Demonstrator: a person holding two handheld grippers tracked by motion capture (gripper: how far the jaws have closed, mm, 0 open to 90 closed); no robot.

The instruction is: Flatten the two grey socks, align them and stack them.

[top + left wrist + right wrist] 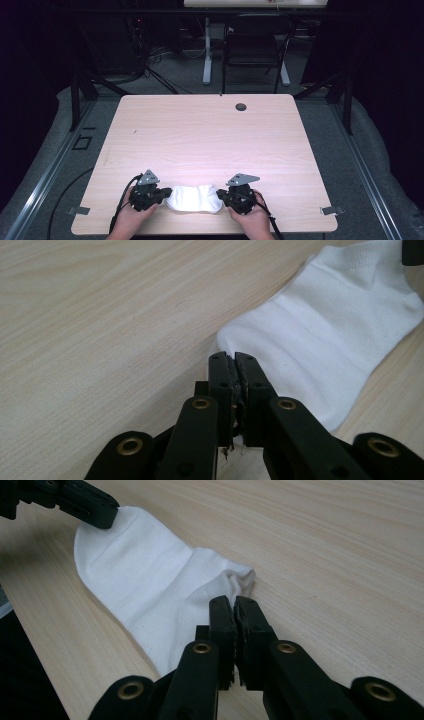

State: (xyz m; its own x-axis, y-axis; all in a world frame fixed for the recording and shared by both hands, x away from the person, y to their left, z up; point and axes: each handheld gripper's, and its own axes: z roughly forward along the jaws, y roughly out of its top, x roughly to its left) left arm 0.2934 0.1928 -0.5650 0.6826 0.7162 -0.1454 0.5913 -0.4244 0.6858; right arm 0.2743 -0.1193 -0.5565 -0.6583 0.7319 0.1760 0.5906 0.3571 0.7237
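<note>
Both tongs are clenched tight, so that's two grippers, one per hand. Left gripper sits at one end of the white sock, right gripper at the other end. From its own camera, the left gripper has its jaws pressed together with no gap, tips right at the sock's rounded edge. Honestly can't tell if any fabric is pinched in there, the jaws cover that spot. Same story on the other side: right gripper has its jaws squeezed together just beside the crumpled end of the sock, and whether cloth is caught between them is hidden.

Count-wise: one sock, lying flat on the table close to the near edge, between the two hands. One table with one small round grommet hole near the far side. One dark chair behind it, pretty murky in the background. Forearms are cut off at the bottom of the high view.
</note>
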